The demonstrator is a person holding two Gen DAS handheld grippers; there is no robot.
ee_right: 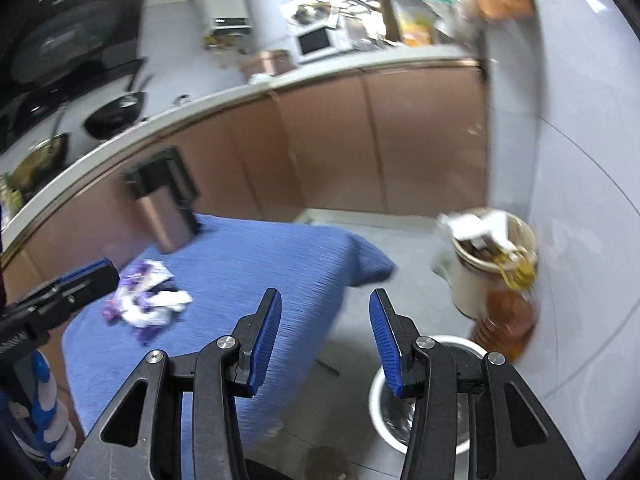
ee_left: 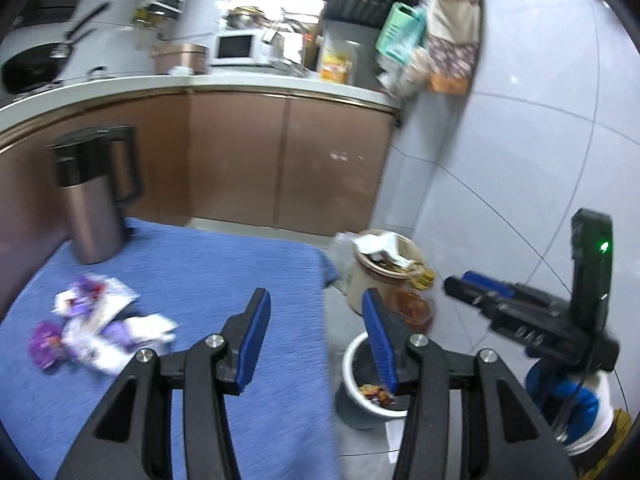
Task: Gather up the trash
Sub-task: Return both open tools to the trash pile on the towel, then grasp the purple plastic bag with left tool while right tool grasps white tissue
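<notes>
Crumpled purple and white wrappers (ee_left: 94, 322) lie on the blue tablecloth (ee_left: 208, 280), left of my left gripper (ee_left: 316, 300), which is open and empty above the table's right edge. A white trash bin (ee_left: 356, 392) stands on the floor right of the table, with some trash inside. In the right wrist view the wrappers (ee_right: 144, 300) lie at the left, and my right gripper (ee_right: 324, 300) is open and empty, above the table edge and the bin (ee_right: 384, 428). The right gripper also shows in the left wrist view (ee_left: 476, 286), with its jaws together as far as I can see.
A metal thermos jug (ee_left: 92, 192) stands at the table's far left corner. A cream pot full of scraps (ee_left: 380, 268) and an oil bottle (ee_left: 412, 300) stand on the floor by the tiled wall. Brown cabinets (ee_left: 280, 160) and a cluttered counter lie behind.
</notes>
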